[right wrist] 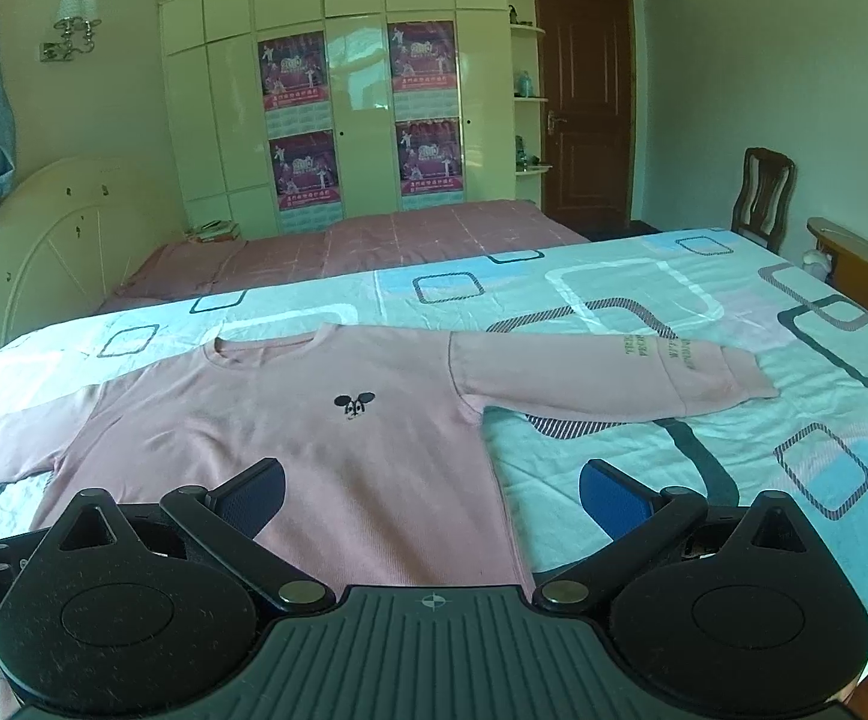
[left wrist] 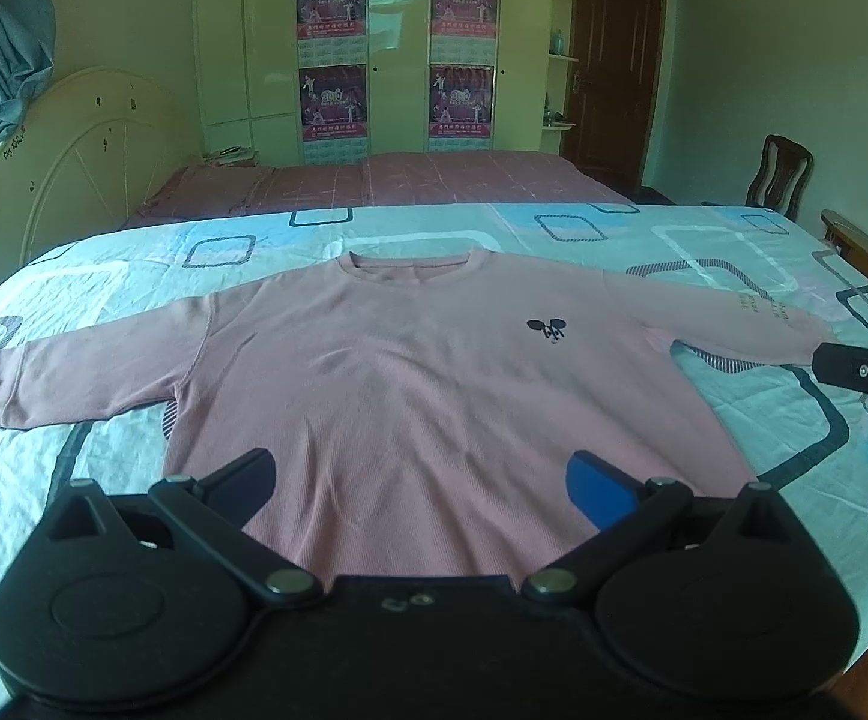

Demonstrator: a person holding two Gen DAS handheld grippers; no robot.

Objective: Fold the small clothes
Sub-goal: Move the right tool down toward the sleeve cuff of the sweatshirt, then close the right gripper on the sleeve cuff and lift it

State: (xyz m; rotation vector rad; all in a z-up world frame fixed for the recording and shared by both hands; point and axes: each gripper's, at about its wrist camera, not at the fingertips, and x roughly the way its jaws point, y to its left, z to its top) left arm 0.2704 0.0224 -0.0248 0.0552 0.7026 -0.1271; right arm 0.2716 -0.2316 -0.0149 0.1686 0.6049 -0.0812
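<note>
**Pink sweatshirt spread flat, both tongs wide apart above its hem**

On the bed (left wrist: 134,480), over a pale blue sheet printed with rounded squares, a pink sweatshirt (left wrist: 422,372) lies front up with its collar away from the cameras and both sleeves stretched out sideways. A small dark mouse-head emblem (right wrist: 354,405) sits on the chest.

From the left wrist view, the left tongs (left wrist: 422,483) hover over the middle of the hem, jaws spread wide and holding nothing, with pink cloth filling the gap between the fingers. This view takes in the whole left sleeve (left wrist: 74,384), and at its right edge part of the right tongs shows as a black piece just beside the cuff of the other sleeve.

The right wrist view gives what the first cannot: the right sleeve (right wrist: 602,378) in full, with lettering near its cuff. The right tongs (right wrist: 434,492) stand wide and empty over the sweatshirt's right side edge, one finger above cloth, the other above bare sheet.

Behind stand a second bed with a reddish cover (right wrist: 374,240), a wardrobe with posters (right wrist: 362,114), a brown door (right wrist: 584,102) and a wooden chair (right wrist: 761,192).
</note>
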